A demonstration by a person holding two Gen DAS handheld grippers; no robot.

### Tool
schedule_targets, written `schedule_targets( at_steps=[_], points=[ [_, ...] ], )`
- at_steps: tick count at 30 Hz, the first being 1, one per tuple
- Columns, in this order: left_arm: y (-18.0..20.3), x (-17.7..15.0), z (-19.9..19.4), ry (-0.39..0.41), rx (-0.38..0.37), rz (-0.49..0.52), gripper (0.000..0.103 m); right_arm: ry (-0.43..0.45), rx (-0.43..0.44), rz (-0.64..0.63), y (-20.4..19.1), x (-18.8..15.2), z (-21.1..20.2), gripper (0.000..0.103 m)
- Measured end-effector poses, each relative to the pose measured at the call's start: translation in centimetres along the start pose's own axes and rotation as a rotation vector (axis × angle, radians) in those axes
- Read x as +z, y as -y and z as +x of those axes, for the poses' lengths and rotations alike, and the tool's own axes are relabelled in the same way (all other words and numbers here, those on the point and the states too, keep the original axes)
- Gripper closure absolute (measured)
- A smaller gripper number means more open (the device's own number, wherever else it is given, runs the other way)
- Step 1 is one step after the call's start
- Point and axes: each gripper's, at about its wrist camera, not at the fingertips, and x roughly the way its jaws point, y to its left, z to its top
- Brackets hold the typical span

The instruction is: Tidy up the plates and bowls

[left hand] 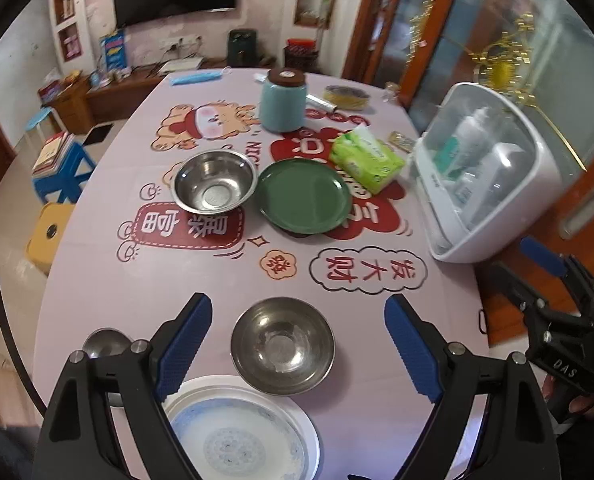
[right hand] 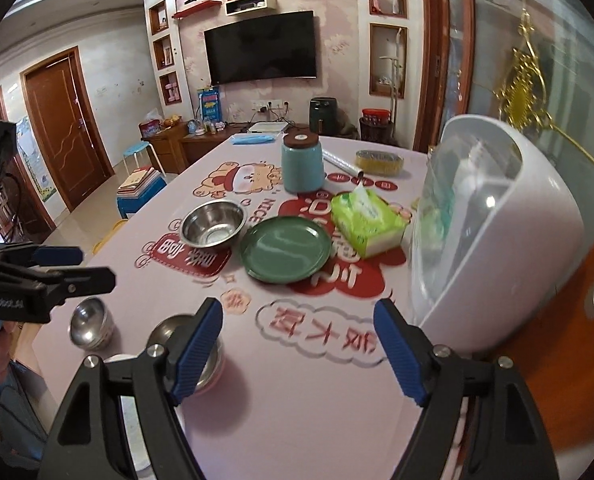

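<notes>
Left to right across the worktop point(left hand: 177, 272). At the near left edge a small steel bowl point(right hand: 91, 322) stood alone, mostly hidden behind my left finger in the left wrist view. I held my left hand-held gripper point(left hand: 297, 344) released, jaws spread wide and grasping nothing, low over the near edge so that a second steel bowl point(left hand: 283, 346) sat framed between the fingers; I judged this the natural first pick, since its rim was free on all sides. Just nearer me, touching or almost touching that bowl, lay a white patterned plate point(left hand: 241, 432), flat and right side up. Farther out, a wider steel bowl point(left hand: 215, 182) and a green plate point(left hand: 303, 196) sat just beside each other, rims nearly meeting, apart from the near group; stacking like with like would mean carrying pieces between the two groups. Beyond them stood a blue canister point(left hand: 283, 102) and a green tissue pack point(left hand: 367, 158), the pack close to the green plate's far rim. At the right edge stood a white domed cabinet point(left hand: 493, 172). My right hand-held gripper point(right hand: 297, 352) hovered released and empty over bare cloth, clear of the dishes.
</notes>
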Motion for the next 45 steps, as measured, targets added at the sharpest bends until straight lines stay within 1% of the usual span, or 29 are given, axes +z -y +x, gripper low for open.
schedule_targets(
  at_steps=[4, 8, 10, 13, 17, 21, 25, 29, 34, 38, 43, 45],
  points=[
    [0.2, 1.6, 1.0, -0.008, 0.007, -0.041, 0.016, 0.000, 0.025, 0.000, 1.4, 1.8, 2.4, 0.025],
    [0.4, 3.4, 2.4, -0.007, 0.046, -0.072, 0.016, -0.005, 0.040, -0.019, 1.8, 3.0, 5.2, 0.025],
    [0.3, 4.4, 3.4, -0.011, 0.049, -0.101, 0.016, 0.003, 0.045, -0.038, 1.8, 3.4, 6.5, 0.025],
    [0.2, 5.5, 4.8, -0.019, 0.051, -0.126, 0.016, -0.012, 0.047, -0.049, 1.7, 3.6, 8.6, 0.025],
    [-0.2, 6.7, 7.9, -0.036, 0.057, -0.153, 0.016, -0.026, 0.071, -0.028, 2.0, 3.1, 11.7, 0.025],
    [-0.5, 7.2, 10.8, -0.053, 0.047, -0.168, 0.016, -0.019, 0.088, 0.003, 2.6, 2.5, 14.1, 0.025],
    [-0.6, 7.8, 13.6, -0.036, 0.034, -0.177, 0.016, -0.014, 0.102, 0.054, 3.2, 1.5, 16.5, 0.025],
    [-0.7, 8.2, 16.4, -0.015, 0.029, -0.182, 0.016, -0.002, 0.139, 0.111, 3.8, 0.6, 18.7, 0.025],
    [-0.9, 8.2, 20.1, -0.024, 0.019, -0.208, 0.016, -0.009, 0.191, 0.179, 4.4, -0.6, 21.1, 0.025],
    [-1.1, 8.1, 23.1, -0.060, 0.060, -0.217, 0.016, -0.030, 0.205, 0.216, 4.7, -1.6, 23.0, 0.025],
    [-1.9, 7.8, 25.7, -0.084, 0.066, -0.237, 0.019, -0.056, 0.218, 0.230, 4.5, -2.2, 25.1, 0.025],
    [-2.3, 7.9, 26.8, -0.087, 0.063, -0.249, 0.019, -0.066, 0.231, 0.244, 4.5, -2.6, 25.8, 0.030]
  ],
)
